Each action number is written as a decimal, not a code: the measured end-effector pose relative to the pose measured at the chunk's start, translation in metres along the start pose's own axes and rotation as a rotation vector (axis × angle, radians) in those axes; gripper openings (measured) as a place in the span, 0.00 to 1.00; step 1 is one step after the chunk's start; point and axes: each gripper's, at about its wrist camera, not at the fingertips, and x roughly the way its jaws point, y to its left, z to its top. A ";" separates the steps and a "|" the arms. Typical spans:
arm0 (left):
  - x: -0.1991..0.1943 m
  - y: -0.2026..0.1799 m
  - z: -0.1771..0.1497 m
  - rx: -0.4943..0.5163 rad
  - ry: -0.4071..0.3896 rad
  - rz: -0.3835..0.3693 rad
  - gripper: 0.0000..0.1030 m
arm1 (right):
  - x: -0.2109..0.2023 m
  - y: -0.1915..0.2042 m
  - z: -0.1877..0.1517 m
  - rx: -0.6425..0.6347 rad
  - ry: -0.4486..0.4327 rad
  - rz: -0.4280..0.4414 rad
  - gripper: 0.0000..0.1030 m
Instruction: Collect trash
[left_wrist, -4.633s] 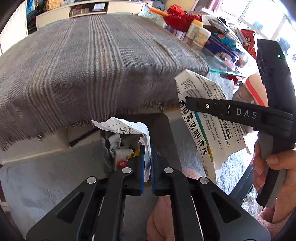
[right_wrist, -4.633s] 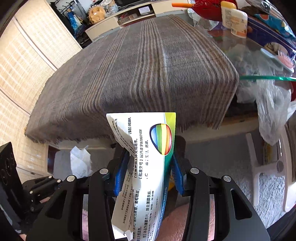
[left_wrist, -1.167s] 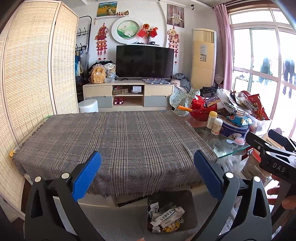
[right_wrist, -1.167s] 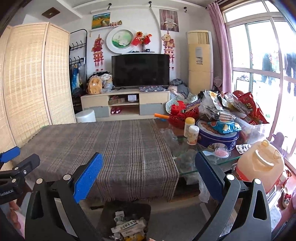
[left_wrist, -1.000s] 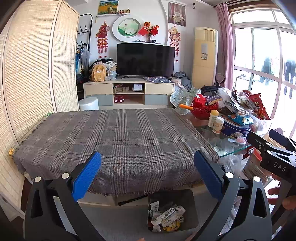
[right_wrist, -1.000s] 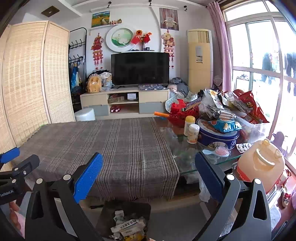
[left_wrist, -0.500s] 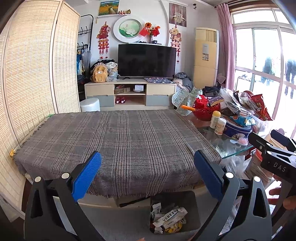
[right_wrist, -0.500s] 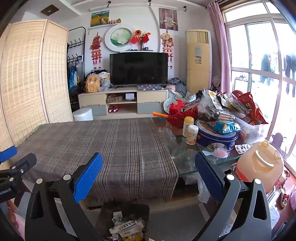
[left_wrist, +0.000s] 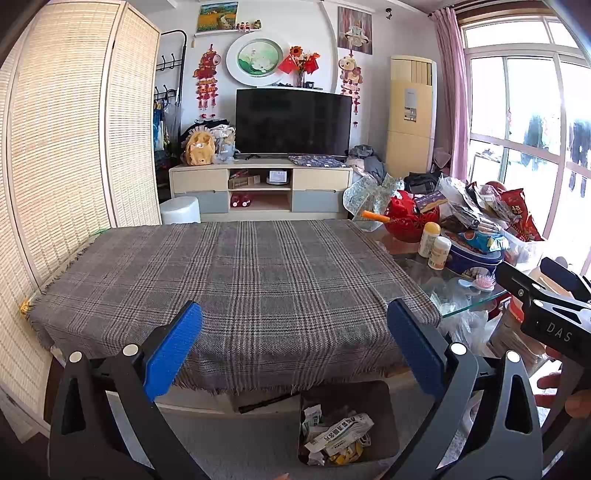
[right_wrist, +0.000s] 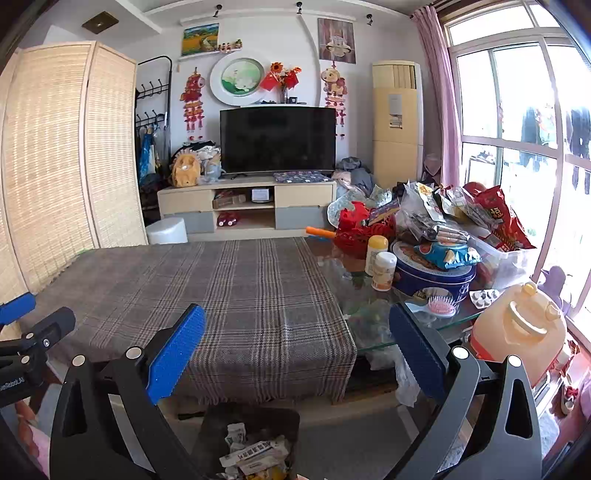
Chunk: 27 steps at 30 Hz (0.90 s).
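A dark trash bin (left_wrist: 388, 402) stands on the floor below the table's near edge, holding crumpled paper and a white medicine box (left_wrist: 341, 434); the same bin (right_wrist: 288, 417) shows low in the right wrist view. My left gripper (left_wrist: 295, 339) hangs wide open above the bin with nothing between its blue pads (left_wrist: 171, 350). My right gripper (right_wrist: 297, 341) is also wide open and empty, and appears from the side as a black tool (left_wrist: 543, 317) in the left wrist view. The plaid tablecloth (left_wrist: 229, 280) is bare.
The glass table end (right_wrist: 369, 295) carries bottles, a blue tin (right_wrist: 432, 280), a red basket, snack bags and a pink hairbrush. An orange jug (right_wrist: 517, 328) stands at the right. A TV unit, a woven screen (left_wrist: 55, 166) and a window ring the room.
Since 4.6 s ago both grippers let go of the crumpled paper and the medicine box, which now lie in the bin, and drew back. Over the last second the views barely shift.
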 end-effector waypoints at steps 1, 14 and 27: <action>0.001 0.000 0.000 -0.001 0.001 0.000 0.92 | 0.000 0.000 0.000 0.002 0.003 0.003 0.97; 0.000 0.000 -0.001 0.001 0.006 0.003 0.92 | 0.000 0.001 0.001 0.005 0.008 -0.007 0.97; 0.000 -0.001 -0.003 -0.001 0.013 0.013 0.92 | 0.003 0.000 0.000 0.019 0.020 0.000 0.97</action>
